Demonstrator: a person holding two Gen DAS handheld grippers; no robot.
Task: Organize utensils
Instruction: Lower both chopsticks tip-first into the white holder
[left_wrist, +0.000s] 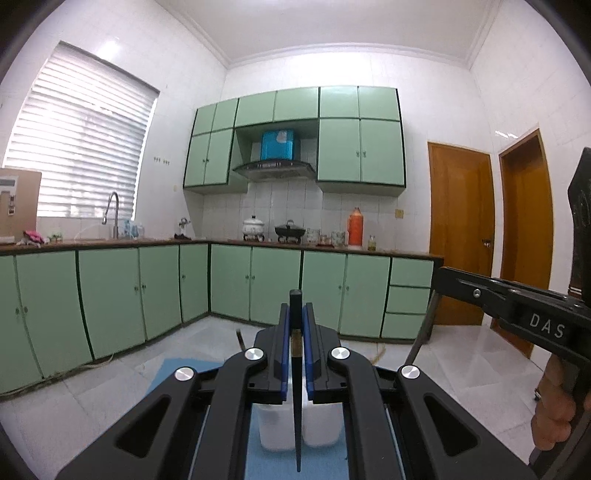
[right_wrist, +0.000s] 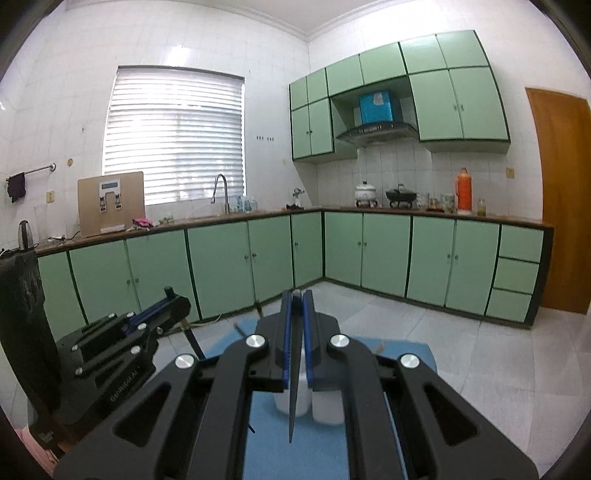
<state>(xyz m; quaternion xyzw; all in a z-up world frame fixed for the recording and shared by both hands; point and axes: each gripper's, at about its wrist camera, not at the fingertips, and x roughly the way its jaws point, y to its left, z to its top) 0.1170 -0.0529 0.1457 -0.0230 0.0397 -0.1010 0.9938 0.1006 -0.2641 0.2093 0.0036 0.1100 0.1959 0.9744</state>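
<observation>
- Left gripper (left_wrist: 295, 325) is clenched on a dark chopstick (left_wrist: 296, 406), its tip hanging over white containers (left_wrist: 321, 424).
- Right gripper (right_wrist: 295, 314) grasps another dark chopstick (right_wrist: 294, 387) likewise, over the blue mat (right_wrist: 325, 454).

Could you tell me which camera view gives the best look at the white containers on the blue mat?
The right wrist view: both white containers show below the right gripper, split only by its dark utensil. In the left wrist view the left gripper and its linkage hide more of them.
</observation>
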